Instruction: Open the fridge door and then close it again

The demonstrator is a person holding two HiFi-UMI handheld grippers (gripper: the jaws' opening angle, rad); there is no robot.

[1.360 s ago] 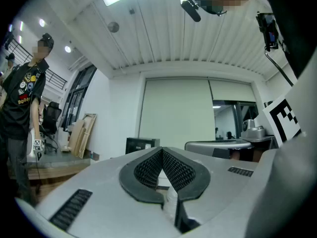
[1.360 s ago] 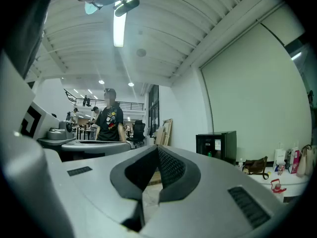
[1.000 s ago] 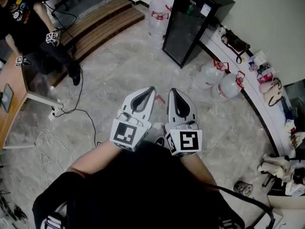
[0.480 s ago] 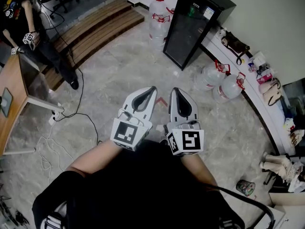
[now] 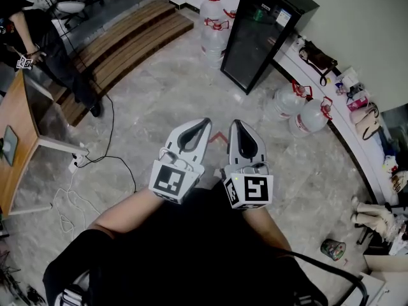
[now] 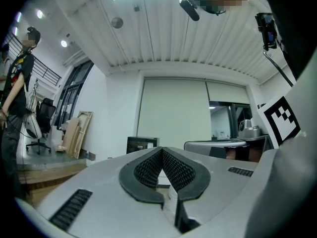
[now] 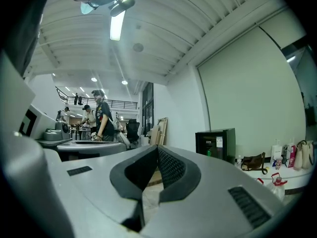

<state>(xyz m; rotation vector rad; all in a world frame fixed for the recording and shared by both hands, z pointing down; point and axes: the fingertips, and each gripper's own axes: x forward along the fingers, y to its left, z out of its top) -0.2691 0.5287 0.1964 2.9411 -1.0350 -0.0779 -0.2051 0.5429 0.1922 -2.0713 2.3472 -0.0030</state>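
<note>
The black fridge stands across the stone floor at the upper right of the head view, its dark glass door closed. It also shows small and distant as the fridge in the left gripper view and the fridge in the right gripper view. My left gripper and right gripper are held side by side in front of my body, level, pointing toward the fridge and well short of it. In their own views the left gripper and right gripper are both shut, with nothing between the pads.
Large water bottles stand left of the fridge and two more water bottles to its right. A curved shelf with bags runs along the right wall. Wooden steps, a desk, floor cables and a person lie left.
I have advanced across the floor, so the fridge and bottles sit slightly nearer. The person at the left has shifted toward the upper-left corner. Both grippers keep their pose, still shut.
</note>
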